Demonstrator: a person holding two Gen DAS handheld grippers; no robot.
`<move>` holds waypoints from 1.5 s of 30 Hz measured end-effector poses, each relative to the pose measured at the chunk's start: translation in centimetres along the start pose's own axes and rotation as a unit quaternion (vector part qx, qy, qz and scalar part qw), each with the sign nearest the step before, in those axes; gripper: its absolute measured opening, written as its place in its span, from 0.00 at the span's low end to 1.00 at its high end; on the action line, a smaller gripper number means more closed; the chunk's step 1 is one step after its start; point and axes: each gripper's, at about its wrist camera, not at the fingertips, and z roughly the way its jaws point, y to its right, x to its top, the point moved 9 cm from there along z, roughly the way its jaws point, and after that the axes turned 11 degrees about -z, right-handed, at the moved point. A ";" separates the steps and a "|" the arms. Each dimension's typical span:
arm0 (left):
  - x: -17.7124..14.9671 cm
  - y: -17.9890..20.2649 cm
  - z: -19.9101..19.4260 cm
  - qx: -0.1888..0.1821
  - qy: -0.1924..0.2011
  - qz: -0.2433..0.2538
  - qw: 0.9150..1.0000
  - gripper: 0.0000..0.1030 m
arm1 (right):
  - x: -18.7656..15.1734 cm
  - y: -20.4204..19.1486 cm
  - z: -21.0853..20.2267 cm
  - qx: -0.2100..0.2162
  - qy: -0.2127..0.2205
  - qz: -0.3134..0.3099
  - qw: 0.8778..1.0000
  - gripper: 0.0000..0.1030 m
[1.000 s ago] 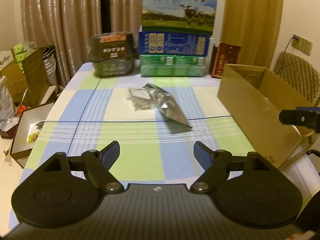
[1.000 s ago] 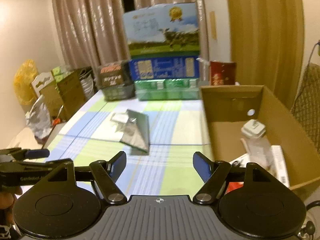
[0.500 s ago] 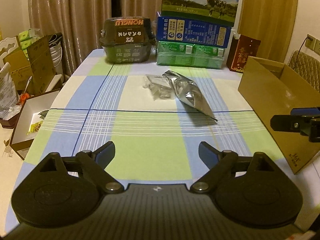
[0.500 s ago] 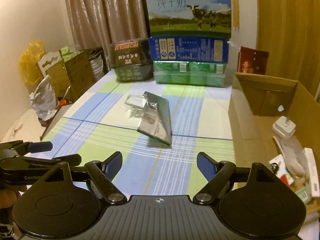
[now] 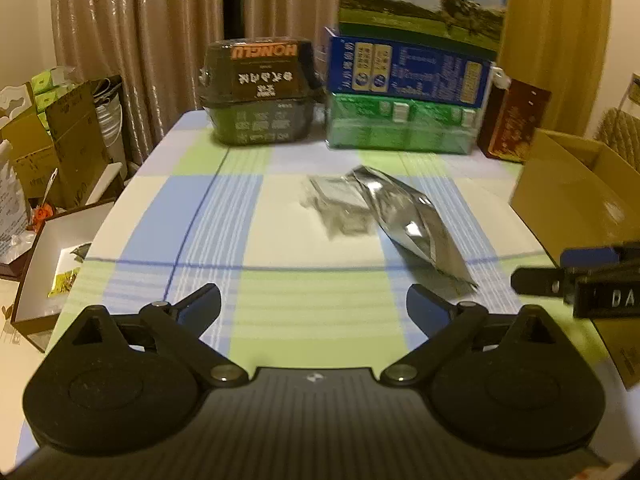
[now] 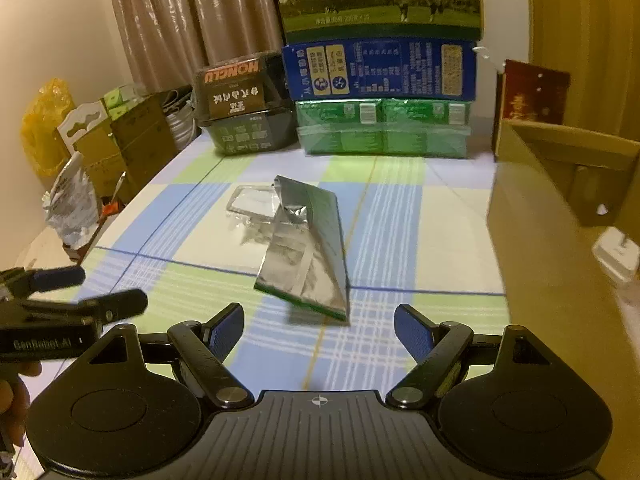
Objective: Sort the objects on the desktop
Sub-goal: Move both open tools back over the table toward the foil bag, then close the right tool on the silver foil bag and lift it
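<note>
A silver foil pouch [image 5: 412, 224] [image 6: 308, 252] lies mid-table on the checked cloth, partly over a clear plastic wrapper [image 5: 332, 204] [image 6: 252, 204]. My left gripper [image 5: 314, 306] is open, low over the near table edge, with the pouch ahead and to its right. My right gripper [image 6: 319, 326] is open too, with the pouch's near end just beyond its fingertips. Neither holds anything. Each gripper shows at the edge of the other's view: the right gripper [image 5: 560, 276] and the left gripper [image 6: 76, 288].
A brown cardboard box [image 6: 560, 216] [image 5: 572, 196] stands on the right with a white item [image 6: 618, 254] inside. Stacked cartons [image 6: 380, 68], a dark tub [image 6: 244, 108] and a red box [image 6: 534, 92] line the far edge. Boxes and bags crowd the floor at left [image 5: 52, 148].
Both grippers have moved forward toward the pouch and wrapper, which now look larger and nearer. Both stay open. The pouch and wrapper have not moved.
</note>
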 end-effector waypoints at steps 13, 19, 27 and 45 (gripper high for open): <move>1.9 -2.5 4.6 0.010 0.002 -0.008 1.000 0.96 | 2.9 0.9 7.1 0.011 -0.018 0.007 1.000 0.77; 2.4 -2.7 5.6 0.006 0.015 -0.010 1.000 0.99 | 2.9 0.3 9.1 0.007 -0.028 -0.012 0.999 0.77; 2.1 -3.9 7.4 0.023 -0.024 -0.034 0.999 0.99 | 3.7 -0.5 11.0 -0.003 -0.028 -0.031 0.999 0.77; 2.9 -3.8 8.7 0.003 -0.035 -0.045 0.998 0.99 | 4.0 -0.1 14.0 -0.001 -0.054 -0.037 0.998 0.68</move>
